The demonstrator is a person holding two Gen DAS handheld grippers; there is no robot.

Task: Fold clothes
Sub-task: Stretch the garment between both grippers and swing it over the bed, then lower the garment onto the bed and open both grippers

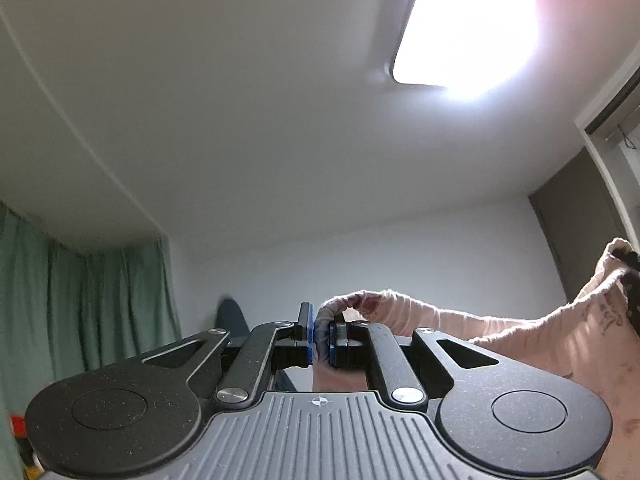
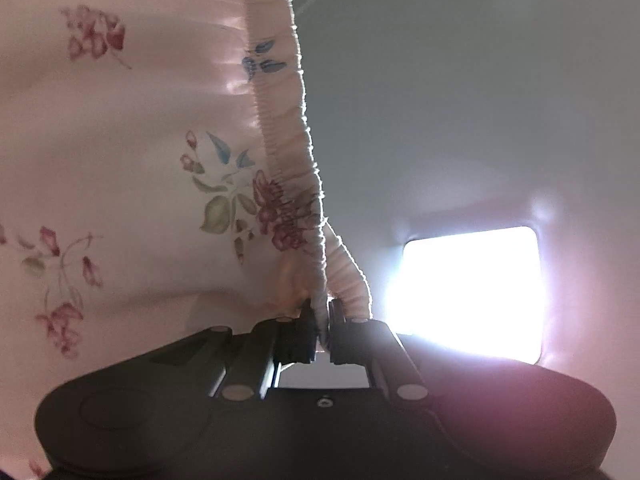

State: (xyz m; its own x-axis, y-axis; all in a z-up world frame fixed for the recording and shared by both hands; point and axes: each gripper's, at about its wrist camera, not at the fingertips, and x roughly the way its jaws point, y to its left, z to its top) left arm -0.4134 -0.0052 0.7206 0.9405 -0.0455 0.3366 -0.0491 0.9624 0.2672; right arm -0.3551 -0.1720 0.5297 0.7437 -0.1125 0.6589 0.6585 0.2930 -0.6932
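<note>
Under a lit ceiling lamp (image 1: 464, 32) — each claw (image 1: 320, 334) (image 2: 322, 328) pinches the pink floral garment's (image 2: 140, 168) waistband.

Above you glows a square ceiling light (image 1: 464, 28) on the white ceiling (image 1: 220, 100); green curtains (image 1: 80, 312) hang at your left.

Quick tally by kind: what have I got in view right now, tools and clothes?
Tools: 2, the left tool and the right tool, each shut on the fabric.
Garments: 1, the pink floral garment, held up between them.
Total: 3
</note>
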